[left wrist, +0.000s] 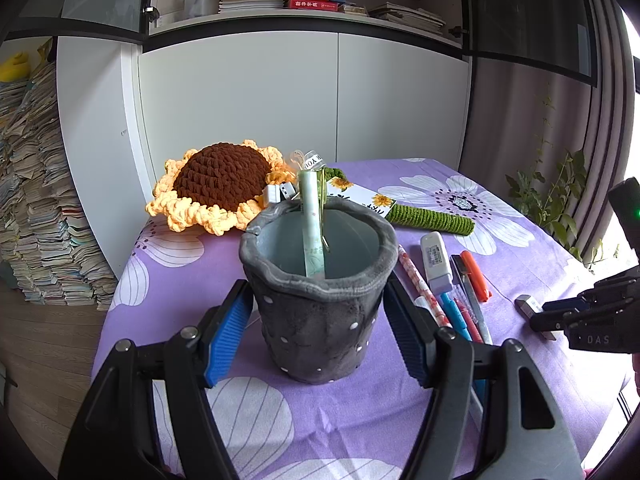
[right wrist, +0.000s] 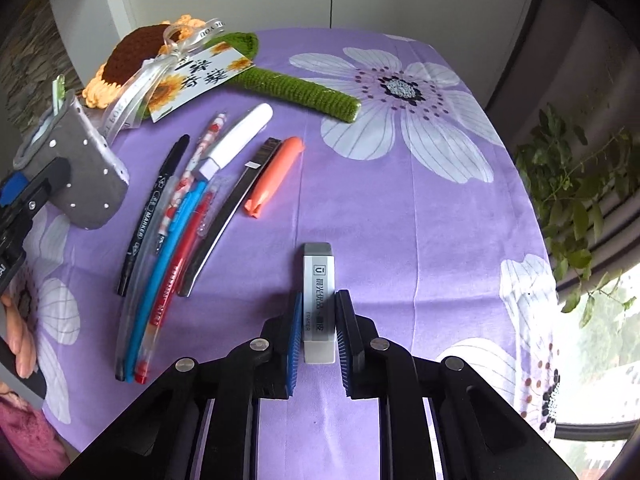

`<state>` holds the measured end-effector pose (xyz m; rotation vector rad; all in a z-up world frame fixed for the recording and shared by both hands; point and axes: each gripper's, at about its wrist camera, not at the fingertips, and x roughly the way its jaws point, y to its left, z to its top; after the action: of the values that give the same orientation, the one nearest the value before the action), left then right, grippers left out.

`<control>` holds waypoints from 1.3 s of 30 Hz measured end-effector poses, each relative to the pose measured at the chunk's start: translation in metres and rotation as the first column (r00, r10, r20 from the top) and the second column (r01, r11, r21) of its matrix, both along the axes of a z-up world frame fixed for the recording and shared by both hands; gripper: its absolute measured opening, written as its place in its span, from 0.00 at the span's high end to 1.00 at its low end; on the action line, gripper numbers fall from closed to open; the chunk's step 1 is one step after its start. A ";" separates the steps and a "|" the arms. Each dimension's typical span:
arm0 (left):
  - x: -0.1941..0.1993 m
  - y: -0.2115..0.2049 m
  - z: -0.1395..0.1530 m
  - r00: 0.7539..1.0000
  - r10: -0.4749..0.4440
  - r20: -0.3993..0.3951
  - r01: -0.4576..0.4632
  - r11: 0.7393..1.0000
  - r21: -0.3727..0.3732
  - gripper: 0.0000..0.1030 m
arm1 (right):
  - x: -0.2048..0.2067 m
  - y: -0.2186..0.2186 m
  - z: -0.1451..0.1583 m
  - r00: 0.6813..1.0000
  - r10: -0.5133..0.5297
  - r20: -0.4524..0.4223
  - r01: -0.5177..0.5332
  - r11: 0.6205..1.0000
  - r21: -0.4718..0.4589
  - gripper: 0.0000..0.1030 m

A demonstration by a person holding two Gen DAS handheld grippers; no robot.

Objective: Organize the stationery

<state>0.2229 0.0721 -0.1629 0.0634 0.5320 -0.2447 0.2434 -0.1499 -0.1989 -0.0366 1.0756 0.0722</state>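
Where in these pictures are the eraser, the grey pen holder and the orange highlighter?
eraser point(right wrist: 319, 300): right wrist view, on its printed sleeve, between the gripper's pads.
grey pen holder point(left wrist: 316, 320): left wrist view, on its dotted outer wall.
orange highlighter point(right wrist: 274, 178): right wrist view, on the middle of its body.

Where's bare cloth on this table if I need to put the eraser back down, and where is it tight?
Free: the tablecloth right of the eraser, out to the table's edge, and the strip between the eraser and the green crochet stem. Crowded: the pen row lies close beside the grey pen holder.
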 end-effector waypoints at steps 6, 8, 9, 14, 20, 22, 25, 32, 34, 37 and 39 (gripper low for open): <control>0.000 0.000 0.000 1.000 0.000 0.000 0.000 1.000 0.000 0.35 | 0.013 0.002 0.016 0.999 -0.045 0.027 0.042 0.994 0.096 0.83; 0.000 0.000 0.000 1.000 0.000 0.000 0.000 1.000 0.000 0.35 | 0.020 0.010 0.022 0.999 -0.025 0.035 0.019 0.989 0.143 0.83; 0.000 0.000 0.000 1.000 0.000 0.000 0.000 1.000 0.000 0.35 | 0.025 0.014 0.024 0.999 -0.014 0.031 0.009 0.986 0.167 0.83; 0.000 0.000 0.000 1.000 0.000 -0.001 0.000 1.000 0.000 0.35 | 0.043 0.037 0.023 1.000 0.014 0.014 -0.016 0.984 0.178 0.83; 0.000 0.000 0.000 1.000 0.000 0.000 0.000 1.000 0.000 0.35 | 0.064 0.035 0.012 0.999 -0.040 -0.025 0.044 0.978 0.203 0.83; 0.000 0.000 0.000 1.000 0.000 -0.001 0.000 1.000 -0.001 0.35 | 0.068 0.036 0.013 0.999 -0.047 -0.026 0.051 0.977 0.205 0.83; 0.000 0.000 0.000 1.000 0.000 -0.001 0.000 1.000 0.000 0.35 | 0.072 0.040 0.014 0.998 -0.059 -0.014 0.061 0.983 0.175 0.83; 0.000 0.000 0.000 1.000 0.000 -0.001 0.000 1.000 0.000 0.35 | 0.071 0.042 0.011 0.998 -0.043 -0.037 0.049 0.983 0.179 0.83; 0.000 0.000 0.000 1.000 0.000 -0.001 0.000 1.000 0.001 0.35 | 0.067 0.040 0.009 0.998 -0.057 -0.038 0.063 0.984 0.166 0.83; 0.000 0.000 0.000 1.000 -0.001 -0.001 0.001 1.000 0.000 0.35 | 0.070 0.034 0.006 0.997 -0.071 -0.043 0.077 0.984 0.162 0.83; 0.000 0.000 0.000 1.000 0.000 -0.001 0.000 1.000 0.000 0.35 | 0.073 0.030 0.006 0.996 -0.086 -0.040 0.091 0.984 0.152 0.83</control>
<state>0.2233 0.0721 -0.1631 0.0632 0.5334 -0.2445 0.3161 -0.1200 -0.1930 0.1513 1.1011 0.0758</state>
